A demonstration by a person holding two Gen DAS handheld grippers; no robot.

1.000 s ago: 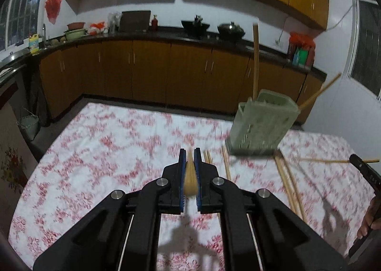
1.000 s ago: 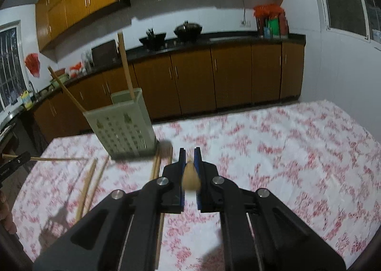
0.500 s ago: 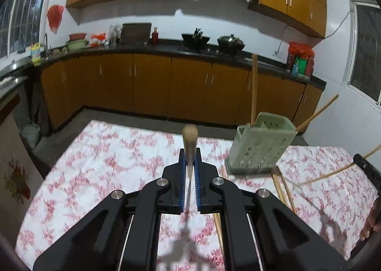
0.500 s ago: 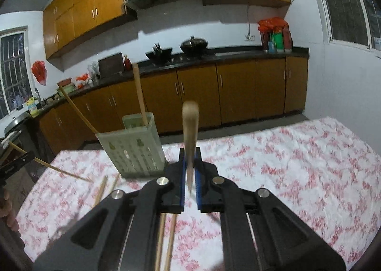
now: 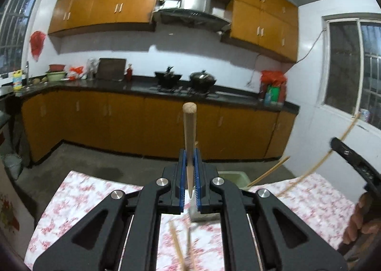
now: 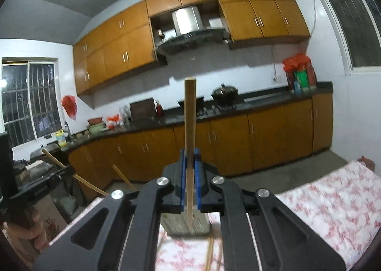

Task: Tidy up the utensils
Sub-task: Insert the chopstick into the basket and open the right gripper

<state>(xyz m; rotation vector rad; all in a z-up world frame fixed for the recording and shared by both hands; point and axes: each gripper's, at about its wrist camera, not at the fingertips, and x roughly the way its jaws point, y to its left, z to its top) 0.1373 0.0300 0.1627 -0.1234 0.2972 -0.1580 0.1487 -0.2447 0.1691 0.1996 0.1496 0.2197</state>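
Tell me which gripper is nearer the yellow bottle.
Left. The left gripper is on the bottle's side of the table; the right gripper is across, by the window.

The tabletop [image 5: 78, 197], under a red-flowered white cloth, carries a pale green utensil holder [image 6: 181, 225] near its middle; loose chopsticks [image 5: 177, 247] lie at six o'clock of it.

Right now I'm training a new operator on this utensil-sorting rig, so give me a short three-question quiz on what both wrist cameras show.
1. What does each pair of tongs, left and right, hold?
2. True or false: the left chopstick lies flat on the tablecloth.
3. Where is the green utensil holder? A) on the kitchen counter B) on the table C) on the floor

Key: 1. One wooden chopstick each. 2. False; it points upward. 3. B.
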